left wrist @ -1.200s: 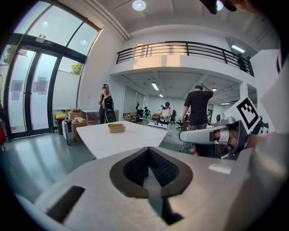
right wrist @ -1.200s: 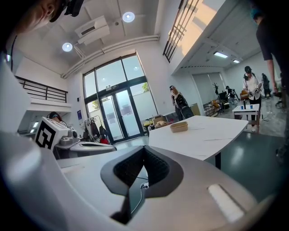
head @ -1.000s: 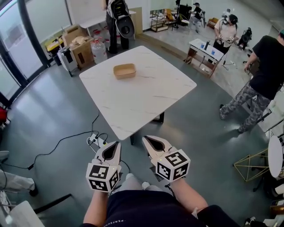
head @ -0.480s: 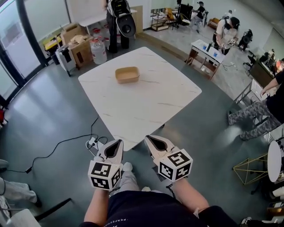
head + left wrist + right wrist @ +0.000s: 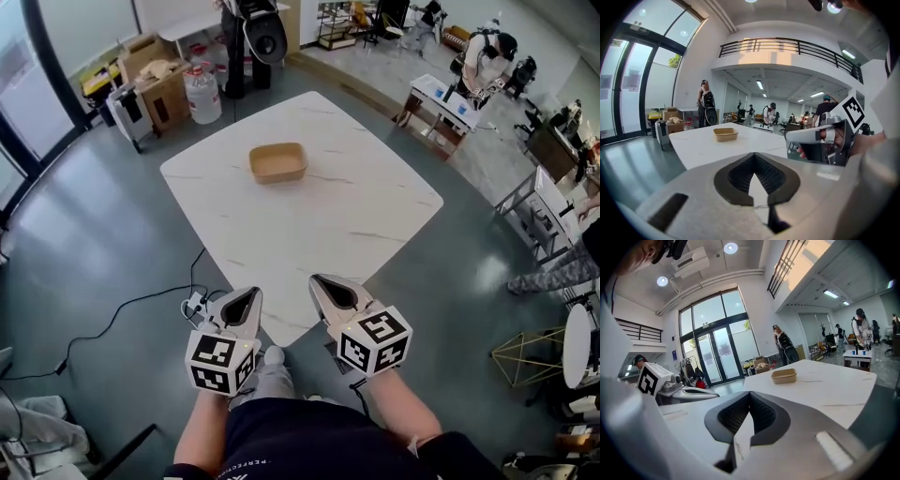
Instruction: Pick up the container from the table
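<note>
A shallow tan container (image 5: 277, 162) sits on the far half of the white marble table (image 5: 309, 234); it also shows far ahead as the container (image 5: 725, 134) in the left gripper view and the container (image 5: 783, 376) in the right gripper view. My left gripper (image 5: 246, 299) and right gripper (image 5: 325, 285) hover side by side over the table's near corner, well short of the container. Both are shut with nothing between their jaws.
Cardboard boxes (image 5: 162, 84) and a water jug (image 5: 201, 93) stand beyond the table's far left. A small white side table (image 5: 442, 101) with cups is at the far right, people behind it. A power strip and cables (image 5: 195, 300) lie on the floor left of the near corner.
Both grippers and the head have advanced toward the table; the grippers now reach over its near corner. The container looks nearer. A person at the right has moved mostly out of view.
</note>
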{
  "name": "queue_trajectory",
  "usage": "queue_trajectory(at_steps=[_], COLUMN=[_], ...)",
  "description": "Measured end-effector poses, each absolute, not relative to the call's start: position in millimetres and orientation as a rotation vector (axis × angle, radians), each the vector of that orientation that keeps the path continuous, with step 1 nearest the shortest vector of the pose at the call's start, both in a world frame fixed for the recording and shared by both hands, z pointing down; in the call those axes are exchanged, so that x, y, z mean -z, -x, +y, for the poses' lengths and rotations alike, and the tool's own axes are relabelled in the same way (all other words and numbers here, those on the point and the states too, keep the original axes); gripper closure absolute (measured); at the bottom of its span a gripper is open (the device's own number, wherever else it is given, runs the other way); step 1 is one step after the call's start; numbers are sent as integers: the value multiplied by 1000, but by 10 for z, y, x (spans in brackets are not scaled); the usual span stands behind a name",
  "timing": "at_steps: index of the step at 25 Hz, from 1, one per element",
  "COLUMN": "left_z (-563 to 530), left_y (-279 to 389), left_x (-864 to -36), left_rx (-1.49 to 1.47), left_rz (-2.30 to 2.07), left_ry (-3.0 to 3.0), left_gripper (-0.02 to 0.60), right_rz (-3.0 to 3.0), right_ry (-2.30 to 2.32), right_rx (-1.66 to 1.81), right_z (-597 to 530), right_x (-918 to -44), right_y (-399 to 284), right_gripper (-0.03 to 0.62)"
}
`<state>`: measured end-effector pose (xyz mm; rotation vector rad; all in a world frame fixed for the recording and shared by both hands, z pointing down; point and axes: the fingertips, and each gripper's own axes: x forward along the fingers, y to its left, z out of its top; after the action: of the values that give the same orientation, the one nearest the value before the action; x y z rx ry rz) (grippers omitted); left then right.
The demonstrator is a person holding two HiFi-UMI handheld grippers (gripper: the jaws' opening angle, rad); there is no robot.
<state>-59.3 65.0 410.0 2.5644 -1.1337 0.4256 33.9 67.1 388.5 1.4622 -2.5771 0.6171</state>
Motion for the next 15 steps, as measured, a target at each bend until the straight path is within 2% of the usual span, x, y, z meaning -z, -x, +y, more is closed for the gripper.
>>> queue_trajectory(at_steps=[15], left_z=[-386], left_y=[926], left_x=[-4156], left_rx=[-487], left_rz=[-1061], left_ry=[-2598], left_gripper=[586], right_rz=[-2468], right_ry=[-1552], right_rx=[-586], right_z=[-258], right_x=[-3856], right_y=[-128], right_gripper=[599])
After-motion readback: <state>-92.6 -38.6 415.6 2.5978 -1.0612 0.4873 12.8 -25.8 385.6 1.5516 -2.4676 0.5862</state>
